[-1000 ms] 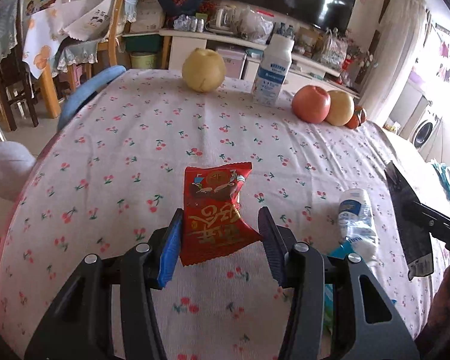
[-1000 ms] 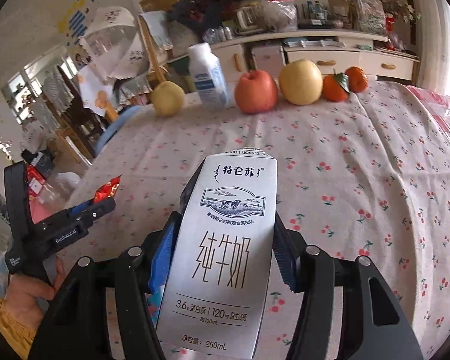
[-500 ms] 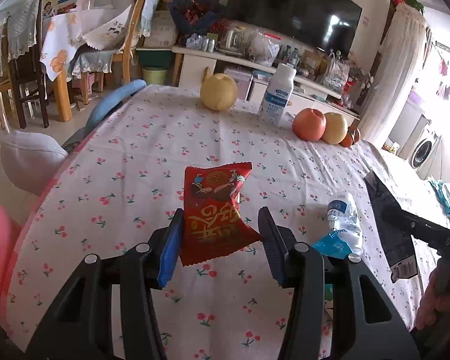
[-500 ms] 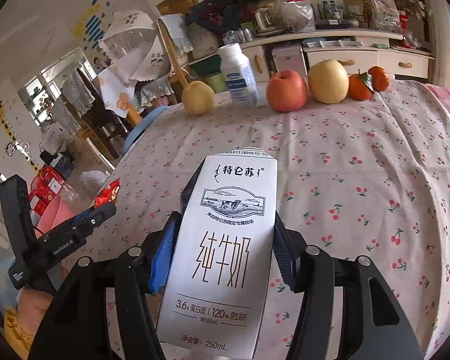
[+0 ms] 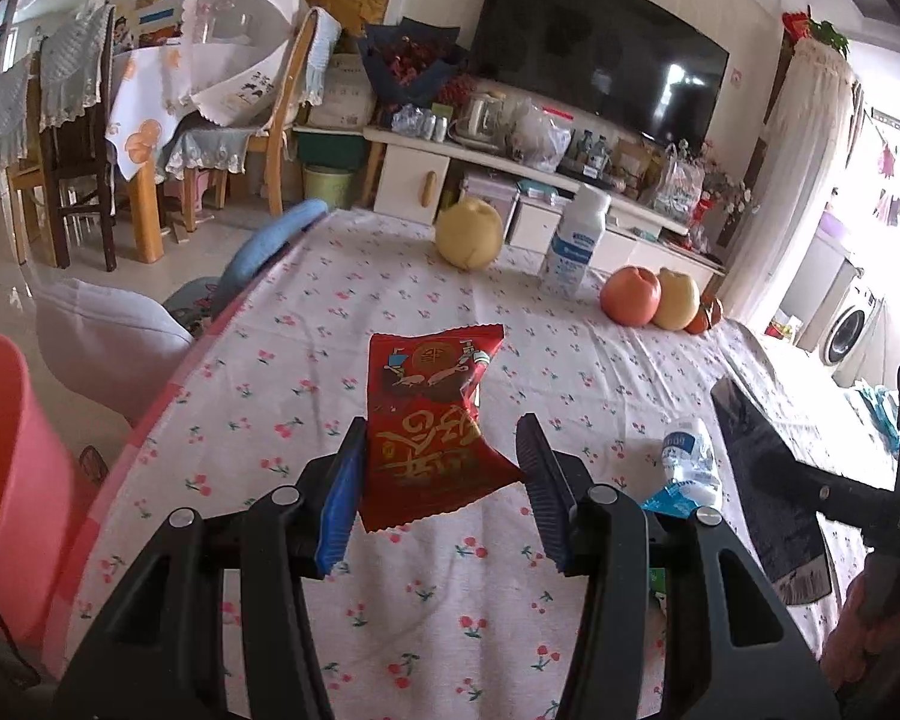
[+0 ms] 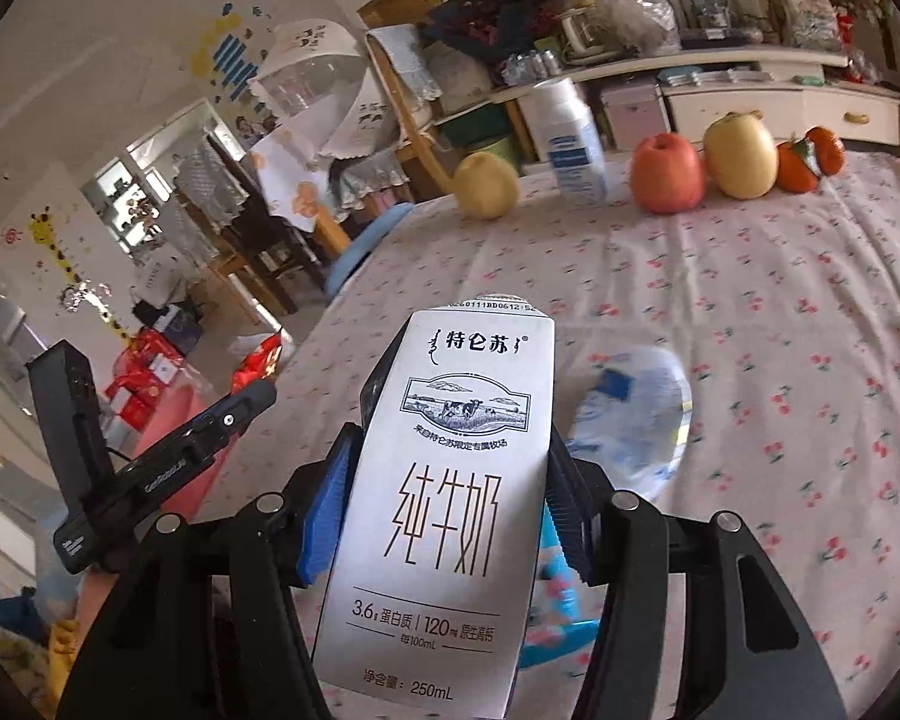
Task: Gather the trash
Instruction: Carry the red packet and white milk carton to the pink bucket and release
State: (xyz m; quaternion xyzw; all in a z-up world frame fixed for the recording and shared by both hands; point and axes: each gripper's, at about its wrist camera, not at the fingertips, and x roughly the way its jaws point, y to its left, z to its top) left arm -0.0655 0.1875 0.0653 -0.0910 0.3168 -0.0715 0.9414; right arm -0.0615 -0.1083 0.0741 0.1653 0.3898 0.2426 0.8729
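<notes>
1. The left gripper [image 5: 441, 483] holds a red snack wrapper [image 5: 432, 432] above the table; the blue pad of its left finger presses the wrapper's edge, while the right finger stands a little off the other side, so the grip looks loose and one-sided.
2. The right gripper [image 6: 447, 504] is clamped on a white milk carton [image 6: 450, 498], both fingers tight against its sides, the carton upright along the fingers.
3. Just beyond the carton a crushed clear plastic bottle [image 6: 630, 420] lies on its side on the cherry-print tablecloth [image 6: 780, 312]; a blue-and-white scrap [image 6: 555, 612] lies below the right gripper, partly hidden.
4. In the left view the table's left edge runs close to the left gripper, and beside it on the floor stands a pink bin [image 5: 6, 480].
5. The middle of the cloth between the grippers and the far row is open.
6. Along the far edge stand a yellow pear [image 5: 469, 237], a white bottle [image 5: 576, 246], a red apple [image 5: 630, 295], a second yellow fruit [image 5: 678, 299] and small oranges [image 6: 810, 159], the last three touching or nearly so.
7. Beyond the table: a blue chair back [image 5: 270, 240], dining chairs and a TV cabinet.
</notes>
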